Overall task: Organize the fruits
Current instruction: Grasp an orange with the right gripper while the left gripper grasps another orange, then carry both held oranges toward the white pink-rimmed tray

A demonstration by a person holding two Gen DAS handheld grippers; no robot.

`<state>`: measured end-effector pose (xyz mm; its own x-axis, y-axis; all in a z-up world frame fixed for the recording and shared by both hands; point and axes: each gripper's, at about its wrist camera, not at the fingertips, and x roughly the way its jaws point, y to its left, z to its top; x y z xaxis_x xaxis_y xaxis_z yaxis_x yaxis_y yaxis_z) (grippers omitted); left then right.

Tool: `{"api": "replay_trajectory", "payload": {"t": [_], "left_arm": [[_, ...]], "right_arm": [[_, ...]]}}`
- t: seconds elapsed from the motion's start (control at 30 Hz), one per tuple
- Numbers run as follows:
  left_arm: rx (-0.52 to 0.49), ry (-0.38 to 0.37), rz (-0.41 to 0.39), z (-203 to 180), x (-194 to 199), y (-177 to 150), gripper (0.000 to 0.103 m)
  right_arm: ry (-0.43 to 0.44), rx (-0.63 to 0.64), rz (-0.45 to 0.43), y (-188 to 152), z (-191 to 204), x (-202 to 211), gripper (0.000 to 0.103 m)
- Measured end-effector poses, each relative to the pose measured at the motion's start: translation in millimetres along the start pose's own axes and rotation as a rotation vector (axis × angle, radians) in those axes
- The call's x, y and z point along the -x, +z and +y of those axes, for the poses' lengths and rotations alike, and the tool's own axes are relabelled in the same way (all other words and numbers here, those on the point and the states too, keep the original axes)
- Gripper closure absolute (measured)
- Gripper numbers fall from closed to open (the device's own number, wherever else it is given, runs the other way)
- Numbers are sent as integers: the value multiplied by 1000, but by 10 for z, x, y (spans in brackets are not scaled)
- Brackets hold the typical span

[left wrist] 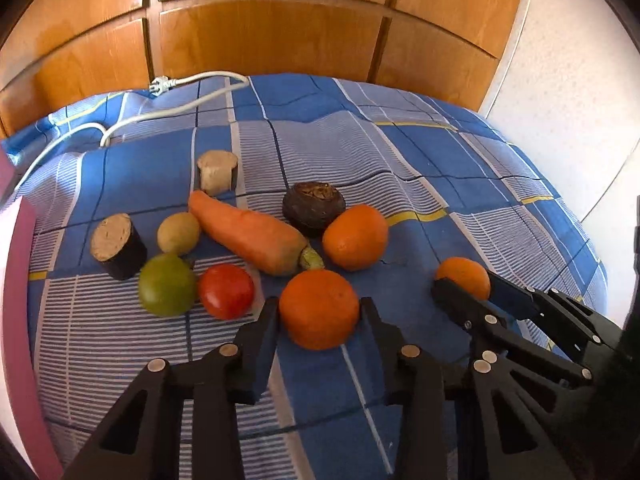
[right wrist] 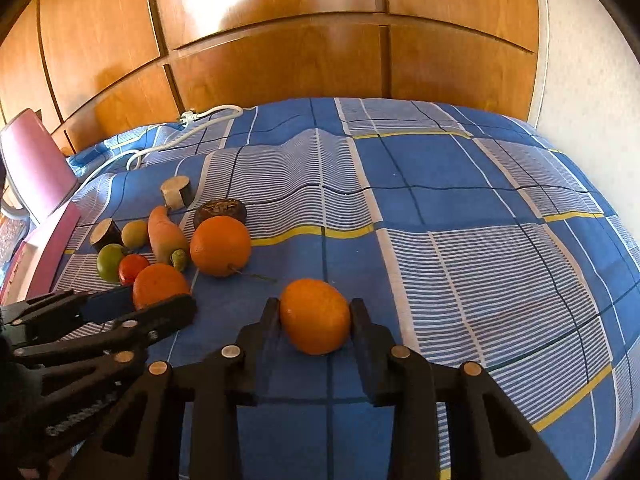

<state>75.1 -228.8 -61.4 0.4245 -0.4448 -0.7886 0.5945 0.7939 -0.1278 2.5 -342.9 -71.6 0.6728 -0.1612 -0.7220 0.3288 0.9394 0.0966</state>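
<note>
My left gripper [left wrist: 319, 309] is shut on an orange [left wrist: 319, 309] resting on the blue checked bedspread [left wrist: 400, 152]. My right gripper [right wrist: 314, 309] is shut on a second orange [right wrist: 315, 316]; it also shows in the left wrist view [left wrist: 466, 276]. A third orange [left wrist: 355, 237] lies free behind. Around it lie a carrot [left wrist: 248, 233], a red tomato [left wrist: 226, 290], a green fruit [left wrist: 167, 285], a small yellow-green fruit [left wrist: 178, 233] and a dark round vegetable [left wrist: 313, 207].
Two cut dark-skinned stubs [left wrist: 118, 246] [left wrist: 218, 171] stand upright at the left. A white power cable [left wrist: 160, 112] runs along the back. A pink box [right wrist: 36, 172] is at the left edge. Wooden wardrobe doors [right wrist: 280, 40] stand behind the bed.
</note>
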Motion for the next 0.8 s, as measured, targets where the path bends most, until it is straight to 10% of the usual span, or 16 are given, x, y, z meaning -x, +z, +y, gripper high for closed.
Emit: {"api": "replay_trajectory", "payload": {"t": [0.8], "left_arm": [[50,85,-48,212,451,-437,66]], "right_arm": [[27,8,20,-154,176,128,69]]}}
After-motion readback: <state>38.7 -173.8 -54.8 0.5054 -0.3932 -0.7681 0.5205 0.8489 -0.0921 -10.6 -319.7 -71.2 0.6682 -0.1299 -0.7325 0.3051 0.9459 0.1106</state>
